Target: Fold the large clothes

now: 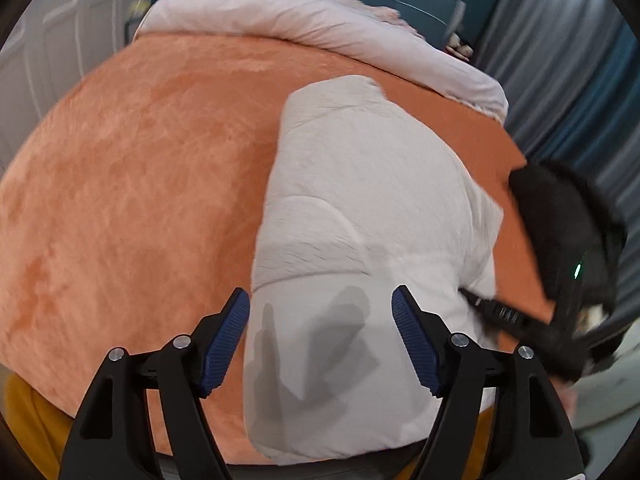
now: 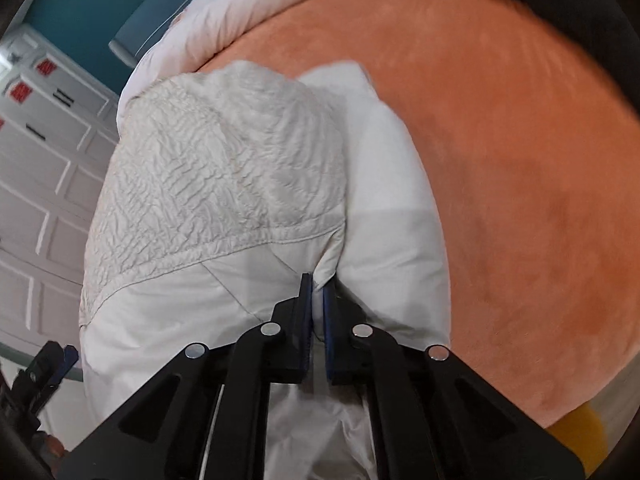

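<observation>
Gripping: a fold of the puffy white quilted jacket is being pinched by the right gripper.
Left gripper: being held wide above it.
Handling: judged soft, bulky; better gripped at seams.

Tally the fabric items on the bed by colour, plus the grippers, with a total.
White: 1, the padded garment, pinched by the right gripper
Orange: 1, the plush blanket
Pale pink: 1, the rolled duvet
Grippers: 2, counting the open left gripper
Total: 5
</observation>
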`<state>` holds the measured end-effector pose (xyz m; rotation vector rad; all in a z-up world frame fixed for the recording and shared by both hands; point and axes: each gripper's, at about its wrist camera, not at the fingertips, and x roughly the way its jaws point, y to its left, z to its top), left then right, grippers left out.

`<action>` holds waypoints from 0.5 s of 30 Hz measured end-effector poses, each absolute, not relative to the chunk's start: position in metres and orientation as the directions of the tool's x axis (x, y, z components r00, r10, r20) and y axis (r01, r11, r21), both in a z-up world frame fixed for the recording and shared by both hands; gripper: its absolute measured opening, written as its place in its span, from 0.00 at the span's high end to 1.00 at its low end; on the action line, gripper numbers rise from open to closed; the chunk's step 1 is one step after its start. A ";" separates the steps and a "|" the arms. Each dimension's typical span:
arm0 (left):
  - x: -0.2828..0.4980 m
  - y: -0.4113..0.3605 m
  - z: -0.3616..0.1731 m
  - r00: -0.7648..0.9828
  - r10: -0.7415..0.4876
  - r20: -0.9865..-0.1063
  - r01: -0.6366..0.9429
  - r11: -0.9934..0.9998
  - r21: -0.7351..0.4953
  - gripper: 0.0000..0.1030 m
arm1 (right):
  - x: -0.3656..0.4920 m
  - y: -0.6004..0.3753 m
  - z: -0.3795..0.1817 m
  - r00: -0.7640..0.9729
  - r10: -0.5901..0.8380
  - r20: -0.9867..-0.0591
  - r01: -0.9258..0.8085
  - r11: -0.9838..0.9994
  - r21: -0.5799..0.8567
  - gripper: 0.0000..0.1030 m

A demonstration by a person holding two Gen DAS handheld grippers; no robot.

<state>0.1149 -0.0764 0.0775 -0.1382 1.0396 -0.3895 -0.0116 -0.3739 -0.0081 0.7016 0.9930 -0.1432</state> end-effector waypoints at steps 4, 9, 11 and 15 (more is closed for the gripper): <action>0.129 -0.070 0.046 0.358 -0.412 -0.838 0.191 0.911 -0.367 0.26 | -0.004 -0.373 -0.015 0.531 0.187 -0.827 0.409 0.798 0.442 0.99; 0.130 -0.062 0.030 0.337 -0.453 -0.825 0.147 0.891 -0.430 0.19 | -0.009 -0.372 0.008 0.550 0.165 -0.819 0.388 0.818 0.425 0.91; 0.131 -0.059 0.037 0.344 -0.452 -0.823 0.154 0.892 -0.425 0.20 | -0.029 -0.373 0.028 0.594 0.100 -0.798 0.399 0.825 0.400 0.61; 0.136 -0.057 0.037 0.340 -0.461 -0.820 0.146 0.887 -0.439 0.19 | -0.055 -0.380 0.041 0.628 0.004 -0.778 0.452 0.812 0.369 0.13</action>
